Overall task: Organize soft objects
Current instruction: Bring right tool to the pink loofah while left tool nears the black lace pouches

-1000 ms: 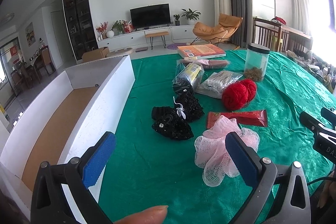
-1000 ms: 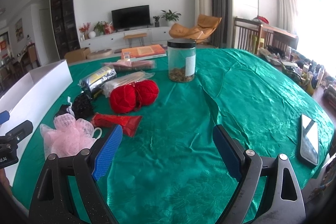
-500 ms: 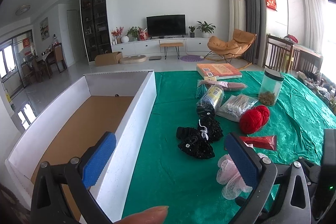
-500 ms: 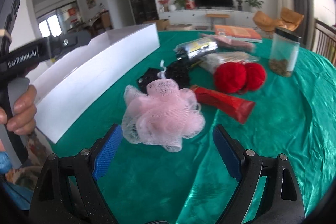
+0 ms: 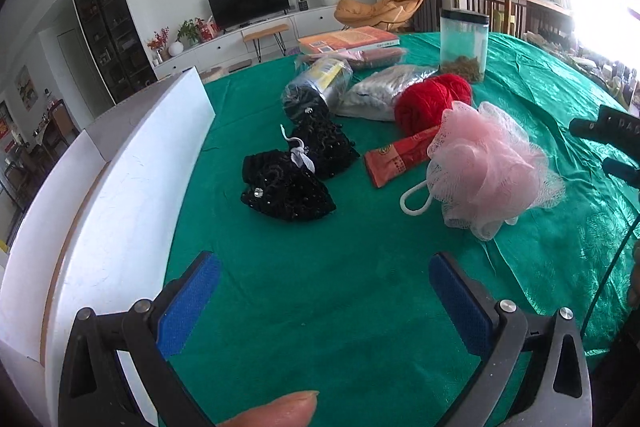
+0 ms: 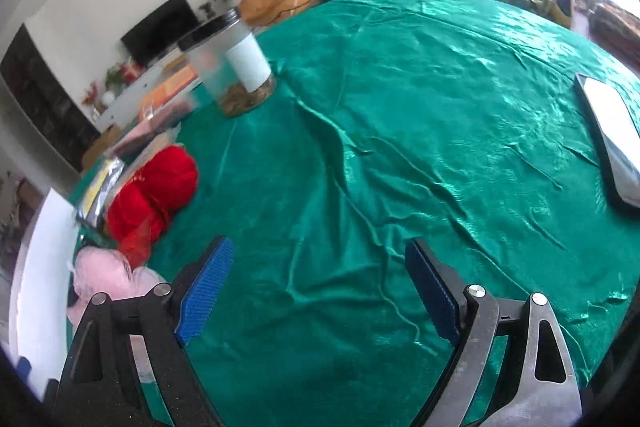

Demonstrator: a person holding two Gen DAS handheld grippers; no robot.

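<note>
In the left wrist view we see the white box [image 5: 132,163] at the frame's left, black lace pieces [image 5: 288,183] at centre, and the pink bath pouf [image 5: 488,171] right of centre on the green desk [image 5: 360,287]. Our left gripper [image 5: 324,303] holds its fingers wide and empty. Our right gripper [image 6: 316,291] likewise spreads wide over bare cloth.

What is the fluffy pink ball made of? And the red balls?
The pink bath pouf looks like gathered plastic netting: see-through, ruffled mesh with a white cord loop. The red yarn balls look like soft, fuzzy, matte wool or acrylic; which one cannot be told.
</note>
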